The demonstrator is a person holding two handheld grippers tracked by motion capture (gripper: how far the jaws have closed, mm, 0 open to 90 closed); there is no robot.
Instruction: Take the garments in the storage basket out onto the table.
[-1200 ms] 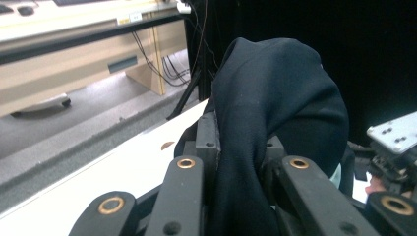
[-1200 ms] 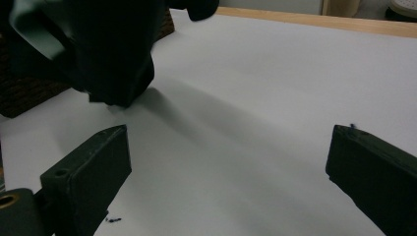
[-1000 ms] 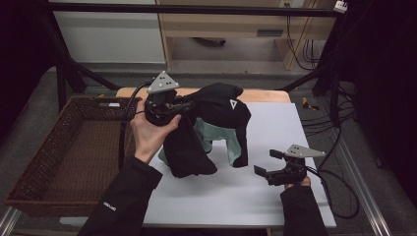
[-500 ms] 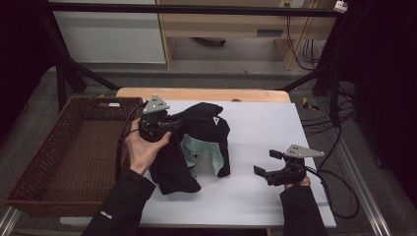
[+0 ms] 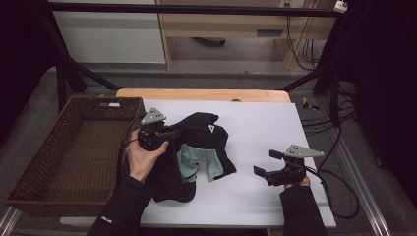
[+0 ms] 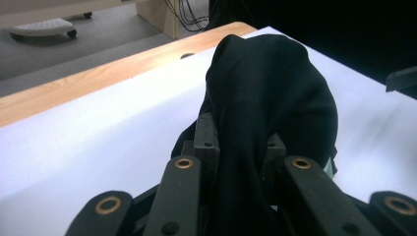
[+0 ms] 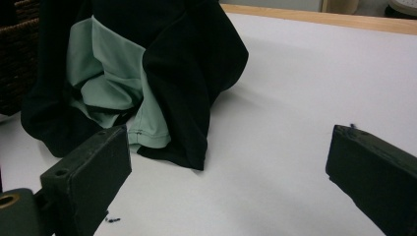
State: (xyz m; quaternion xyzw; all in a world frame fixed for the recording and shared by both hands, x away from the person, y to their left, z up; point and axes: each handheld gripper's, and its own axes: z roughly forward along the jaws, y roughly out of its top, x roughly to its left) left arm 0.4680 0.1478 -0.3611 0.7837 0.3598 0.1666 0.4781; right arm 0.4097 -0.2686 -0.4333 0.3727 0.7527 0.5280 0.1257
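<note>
Bunching in a loose heap on the white table top (image 5: 255, 128), the black fabric garment with a pale green lining (image 5: 196, 152) lies on the left part of the table, just beside the brown woven wicker basket (image 5: 74, 147) that stands off the table's left edge. Its upper fold is raised and pinched, while its lower part rests crumpled on the surface with the green lining showing in the middle.

The left gripper (image 5: 164, 132) has its jaws clamped narrow on that upper fold; in the left gripper view the black cloth (image 6: 265, 108) runs up between the two pads and bulges over them. The person's left hand (image 5: 142, 157) carries it low over the garment's left side, close to the basket.

The right gripper (image 5: 263, 169) sits well apart on the bare right part of the table, jaws spread wide with nothing between them. Its own view looks across the white surface at the garment (image 7: 162, 73).

The work in hand looks like moving the garment toward the basket. To do that well, the left grip should probably hold firm on a thick bunch of cloth, since a thin single layer could slip out. Much of the garment lies on the table, so a high enough lift before crossing over the basket wall would likely keep the trailing hem from snagging on the woven rim. The free right gripper could gather the hanging lower part if it drags.
</note>
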